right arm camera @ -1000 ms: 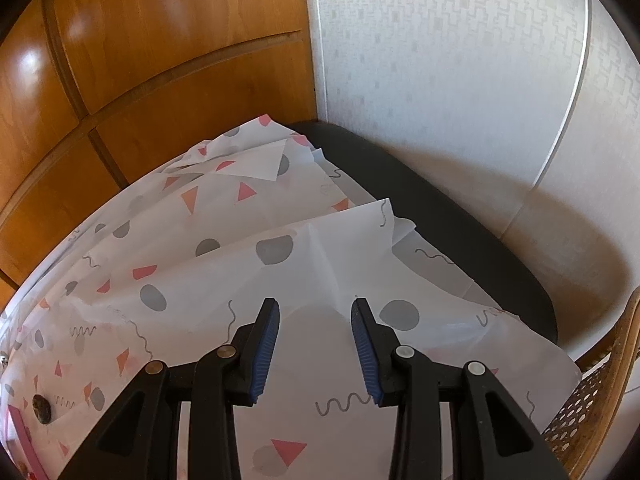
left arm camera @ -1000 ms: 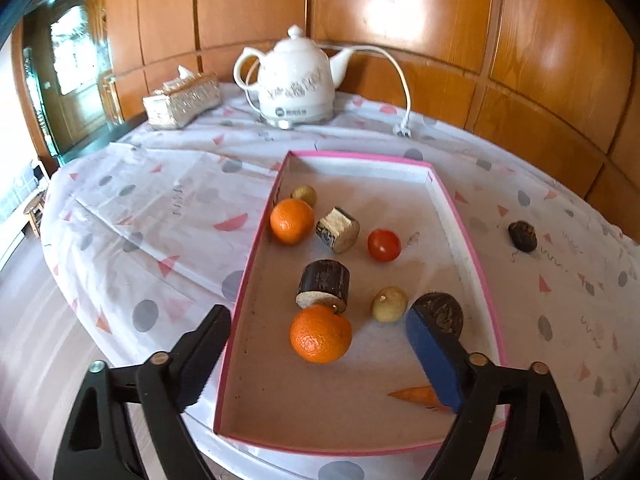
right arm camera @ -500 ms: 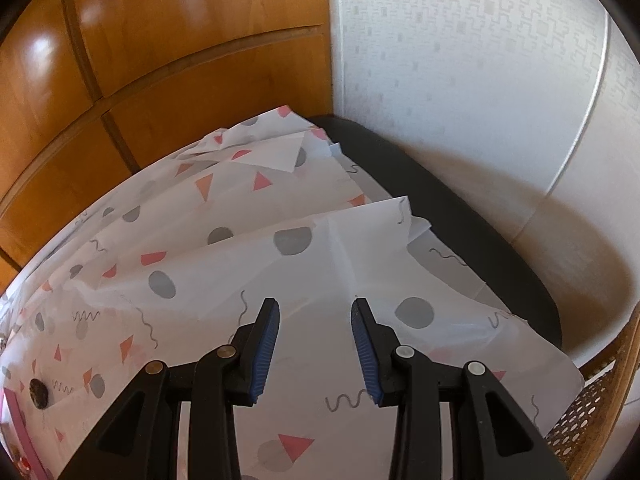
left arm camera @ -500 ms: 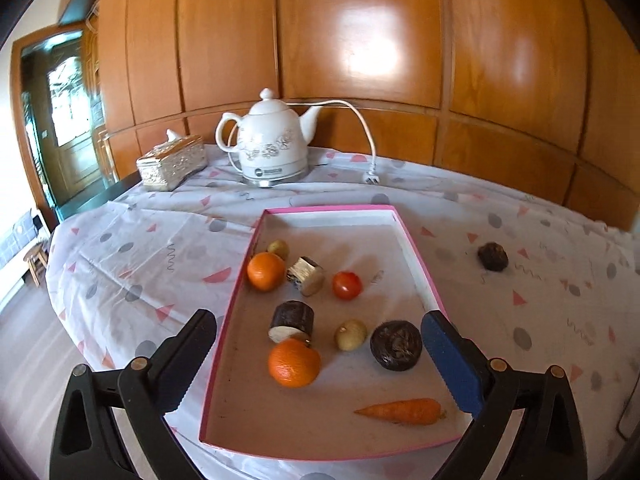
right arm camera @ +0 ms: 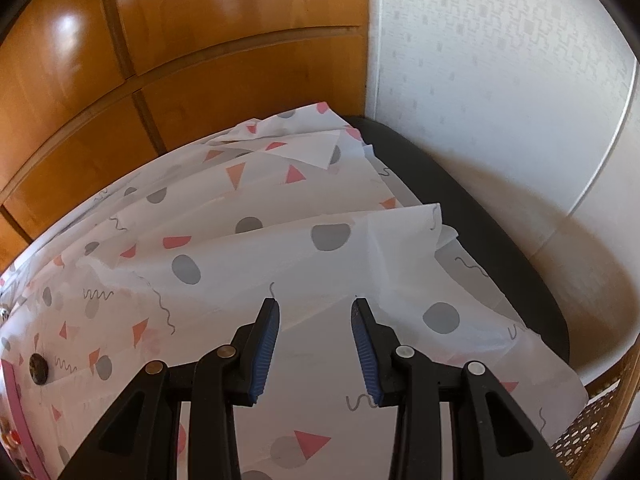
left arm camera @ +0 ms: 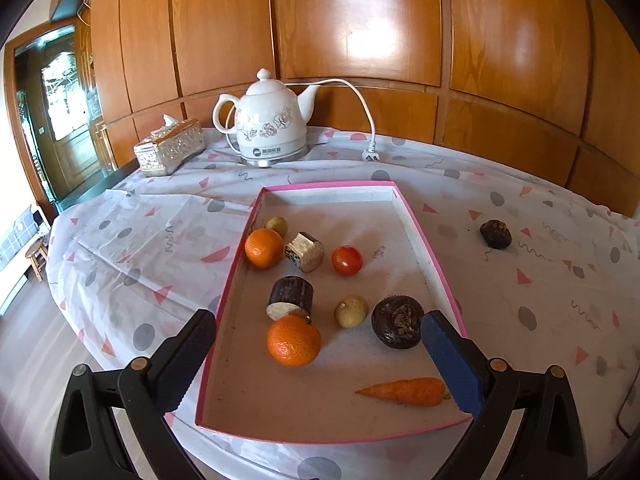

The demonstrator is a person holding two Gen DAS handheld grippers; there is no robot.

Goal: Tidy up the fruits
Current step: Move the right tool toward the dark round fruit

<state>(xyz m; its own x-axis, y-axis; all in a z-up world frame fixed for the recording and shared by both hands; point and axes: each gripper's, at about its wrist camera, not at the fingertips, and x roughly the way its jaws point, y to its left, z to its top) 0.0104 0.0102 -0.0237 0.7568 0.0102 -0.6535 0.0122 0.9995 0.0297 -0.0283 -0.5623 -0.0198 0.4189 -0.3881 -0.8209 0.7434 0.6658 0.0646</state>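
A pink-rimmed tray (left arm camera: 236, 280) on the patterned tablecloth holds two oranges (left arm camera: 294, 340), a tomato (left arm camera: 347, 260), two small yellowish fruits, two cut brown chunks, a dark round fruit (left arm camera: 396, 320) and a carrot (left arm camera: 400, 391). My left gripper (left arm camera: 316, 320) hangs over the tray's near end, wide open, with nothing between its pads. A second dark round fruit (left arm camera: 496, 234) lies loose on the cloth right of the tray, also seen in the right wrist view (right arm camera: 39, 368). My right gripper (right arm camera: 316, 304) is open a narrow way and empty, above bare cloth.
A white kettle (left arm camera: 272, 128) with its cord and plug (left arm camera: 370, 155) and a tissue box (left arm camera: 168, 152) stand behind the tray by the wood-panelled wall. The black table edge (right arm camera: 480, 240) and a white wall lie beyond the right gripper. A cane chair (right arm camera: 592, 420) is at lower right.
The left gripper has drawn back from the tray and its jaws have spread wider. The dark round fruit beside its right pad now lies free, and the whole carrot shows. The right gripper swung slightly.
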